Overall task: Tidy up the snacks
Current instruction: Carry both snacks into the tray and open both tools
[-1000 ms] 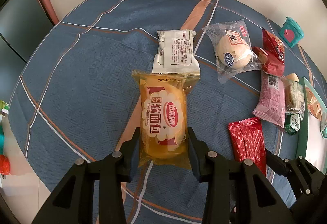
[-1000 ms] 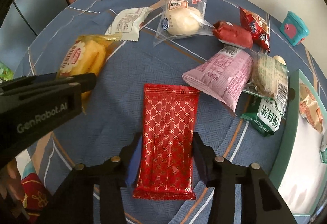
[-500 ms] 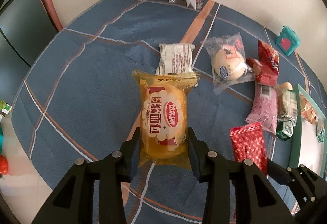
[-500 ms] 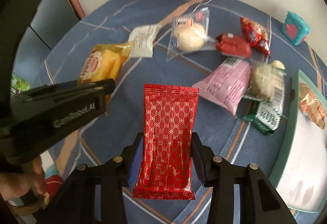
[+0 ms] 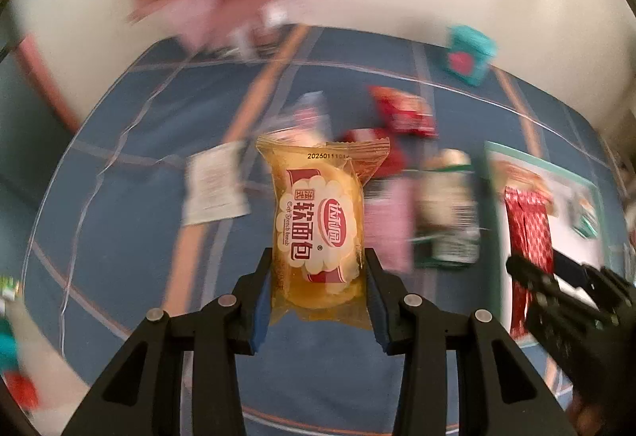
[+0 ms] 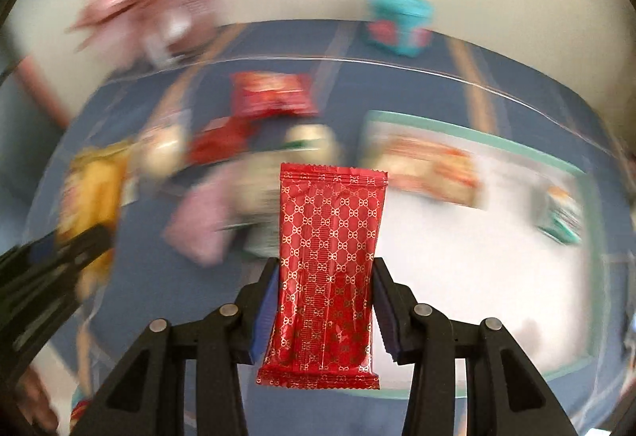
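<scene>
Two packets are in grip at once, one in each tool. The left gripper point(image 5: 318, 296) is nearly closed, its blue pads pressing both long sides of the yellow soft-bread packet point(image 5: 320, 225), which stands up ahead of the fingers above the blue tablecloth point(image 5: 119, 197). The right gripper point(image 6: 324, 306) is likewise pinched tight on the lower half of the red patterned packet point(image 6: 328, 269), whose top end fans out beyond the fingertips.

Seen from the right tool, the teal-rimmed tray point(image 6: 469, 129) lies directly ahead and below, its white floor holding an orange packet point(image 6: 433, 169) on the far side and a small green-and-white one point(image 6: 564, 217) off to the right. From the left tool, that tray sits well off to the right, past a loose cluster of pink, green and red snacks.

The step looks like a carry to the tray. To do it well, bring the red packet down onto bare white floor short of the orange one, then release low so it lies flat. The bread is soft, so I would not squeeze harder, and would pass it above the loose snacks, not through them.
</scene>
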`<state>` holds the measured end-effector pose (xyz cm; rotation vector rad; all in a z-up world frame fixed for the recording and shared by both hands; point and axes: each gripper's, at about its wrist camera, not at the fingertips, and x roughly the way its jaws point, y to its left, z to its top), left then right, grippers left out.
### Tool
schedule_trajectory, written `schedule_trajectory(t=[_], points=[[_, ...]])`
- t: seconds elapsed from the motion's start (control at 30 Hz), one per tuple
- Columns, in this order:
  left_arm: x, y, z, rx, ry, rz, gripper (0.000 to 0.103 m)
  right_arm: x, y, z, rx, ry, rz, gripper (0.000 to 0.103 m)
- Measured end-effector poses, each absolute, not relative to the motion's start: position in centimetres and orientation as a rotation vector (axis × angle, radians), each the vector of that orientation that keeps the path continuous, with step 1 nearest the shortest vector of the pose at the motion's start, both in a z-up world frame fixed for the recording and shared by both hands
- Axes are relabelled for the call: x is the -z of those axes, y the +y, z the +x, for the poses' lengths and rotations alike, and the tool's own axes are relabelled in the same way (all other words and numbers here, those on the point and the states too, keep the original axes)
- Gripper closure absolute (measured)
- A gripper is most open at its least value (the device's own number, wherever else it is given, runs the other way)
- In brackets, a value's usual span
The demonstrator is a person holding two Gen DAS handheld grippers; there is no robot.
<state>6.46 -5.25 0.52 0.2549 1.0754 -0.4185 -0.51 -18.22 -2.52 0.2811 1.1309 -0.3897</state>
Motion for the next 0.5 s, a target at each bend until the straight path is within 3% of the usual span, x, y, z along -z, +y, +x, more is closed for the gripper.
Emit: schedule_trajectory(t=[0.5], points=[[1.8, -23.2, -1.4, 0.782, 1.110, 0.511, 0.060, 2.7, -33.4, -10.7, 0.785, 1.147, 0.491, 0.056]])
